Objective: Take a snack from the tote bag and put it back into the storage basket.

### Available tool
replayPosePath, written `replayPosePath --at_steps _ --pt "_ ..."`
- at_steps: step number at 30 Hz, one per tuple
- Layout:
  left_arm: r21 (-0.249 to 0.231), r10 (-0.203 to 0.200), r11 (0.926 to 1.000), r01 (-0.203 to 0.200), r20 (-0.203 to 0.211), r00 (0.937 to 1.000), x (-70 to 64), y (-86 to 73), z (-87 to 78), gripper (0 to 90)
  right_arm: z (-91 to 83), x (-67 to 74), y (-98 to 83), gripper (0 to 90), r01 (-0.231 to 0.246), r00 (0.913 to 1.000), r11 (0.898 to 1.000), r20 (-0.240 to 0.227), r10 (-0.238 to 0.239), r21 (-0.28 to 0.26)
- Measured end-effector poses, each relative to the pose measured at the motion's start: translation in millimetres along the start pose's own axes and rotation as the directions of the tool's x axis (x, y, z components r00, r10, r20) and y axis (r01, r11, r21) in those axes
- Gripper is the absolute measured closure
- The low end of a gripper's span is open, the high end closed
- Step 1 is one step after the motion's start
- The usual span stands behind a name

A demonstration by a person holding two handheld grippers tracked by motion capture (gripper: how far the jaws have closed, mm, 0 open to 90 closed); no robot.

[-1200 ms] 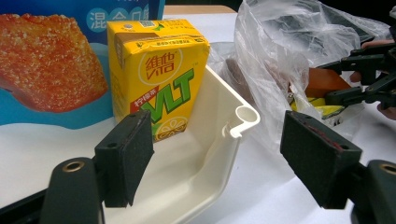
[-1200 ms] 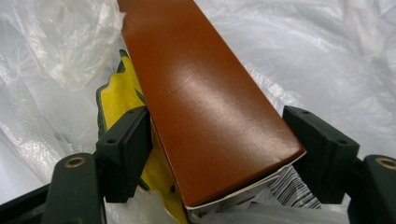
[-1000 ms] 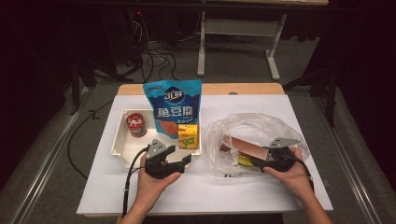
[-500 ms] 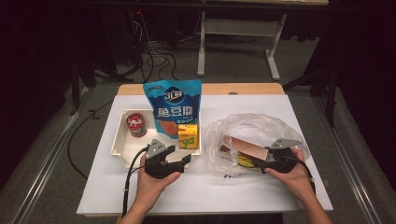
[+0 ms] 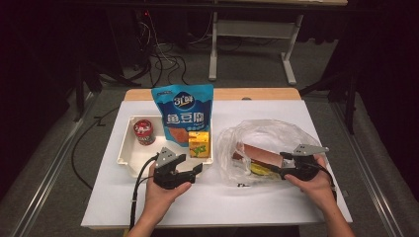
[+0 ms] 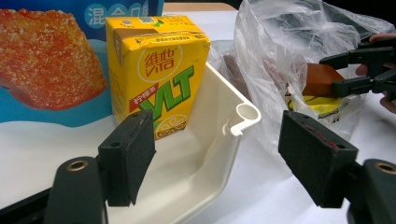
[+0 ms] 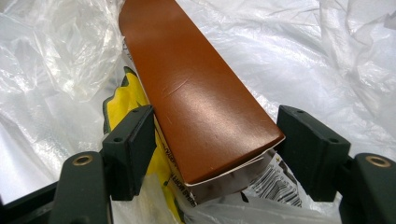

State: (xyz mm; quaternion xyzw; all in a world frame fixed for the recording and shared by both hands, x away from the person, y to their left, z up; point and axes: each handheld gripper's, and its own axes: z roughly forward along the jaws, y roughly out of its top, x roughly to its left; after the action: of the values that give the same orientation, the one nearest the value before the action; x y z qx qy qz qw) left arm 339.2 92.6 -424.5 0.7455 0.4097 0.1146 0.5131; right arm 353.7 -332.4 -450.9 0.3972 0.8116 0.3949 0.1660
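right gripper view: smooth brown carton between unclenched right tool; left tool released.

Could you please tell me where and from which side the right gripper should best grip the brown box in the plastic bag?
Probably its near end, across the narrow width: the brown box lies lengthwise between the right gripper pads, jutting from the plastic bag mouth.

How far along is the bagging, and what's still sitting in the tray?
Done: a brown box and a yellow packet already lie inside the clear plastic bag. In hand: the right gripper has the brown box's end between its jaws, which have just been closing; a gap shows at one pad, so no firm grip yet. Left: the lemon tea carton, red can and blue pouch remain in the white tray; the left gripper hovers open.
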Motion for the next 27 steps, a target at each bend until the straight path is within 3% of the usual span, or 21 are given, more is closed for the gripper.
replayPosePath --at_steps 13,15,21,22,25,27 --pt "0.004 0.003 1.0000 -0.003 0.003 1.0000 -0.4 -0.3 0.4 28.5 15.8 0.9 -2.5 27.4 0.028 0.9996 0.999 0.007 -0.029 0.037" --pt "0.002 0.003 1.0000 -0.003 0.003 1.0000 -0.8 -0.2 0.6 28.5 19.2 3.3 -3.5 29.6 0.061 0.9979 0.997 0.020 -0.062 0.051" --pt "0.000 0.002 1.0000 -0.002 -0.001 1.0000 -0.5 0.0 0.1 28.8 11.3 7.2 -2.8 43.3 0.087 0.9962 0.996 -0.013 -0.086 0.021" --pt "0.000 0.001 1.0000 -0.001 -0.001 1.0000 -0.3 0.0 0.0 28.8 9.7 7.7 -2.2 43.5 0.086 0.9963 0.996 0.004 -0.086 0.016" --pt "0.001 0.003 1.0000 -0.003 -0.001 1.0000 -0.6 0.0 -0.3 29.0 4.2 3.6 -3.8 43.8 0.058 0.9983 0.998 -0.007 -0.058 0.000" --pt "0.000 0.004 1.0000 -0.004 0.001 1.0000 -0.9 -0.1 0.0 29.2 1.4 3.1 -5.3 43.9 0.066 0.9978 0.998 0.000 -0.066 -0.003"
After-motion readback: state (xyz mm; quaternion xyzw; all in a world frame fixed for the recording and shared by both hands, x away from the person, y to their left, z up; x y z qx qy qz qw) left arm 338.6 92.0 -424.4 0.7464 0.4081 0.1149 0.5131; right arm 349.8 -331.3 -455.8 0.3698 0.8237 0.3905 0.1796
